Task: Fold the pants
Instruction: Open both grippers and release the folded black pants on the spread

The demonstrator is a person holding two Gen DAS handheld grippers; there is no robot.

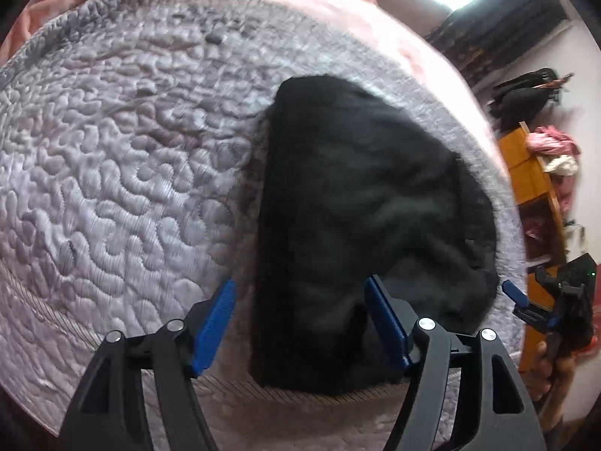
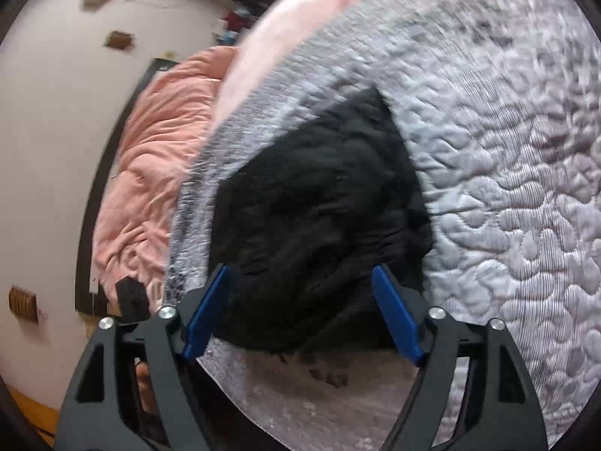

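The black pants [image 1: 360, 225] lie folded into a thick bundle on a grey quilted bedspread [image 1: 112, 169]. My left gripper [image 1: 300, 319] is open just above the bundle's near left edge, holding nothing. In the right wrist view the pants [image 2: 319, 218] lie on the bedspread [image 2: 507, 188], and my right gripper [image 2: 300, 308] is open over their near edge, holding nothing. The right gripper also shows at the far right of the left wrist view [image 1: 526, 300], beyond the bed's edge.
A pink blanket [image 2: 157, 173] lies bunched beside the bedspread. A wooden shelf [image 1: 533, 188] with clothes stands past the bed's right side. A pale wall [image 2: 49, 131] runs along the bed.
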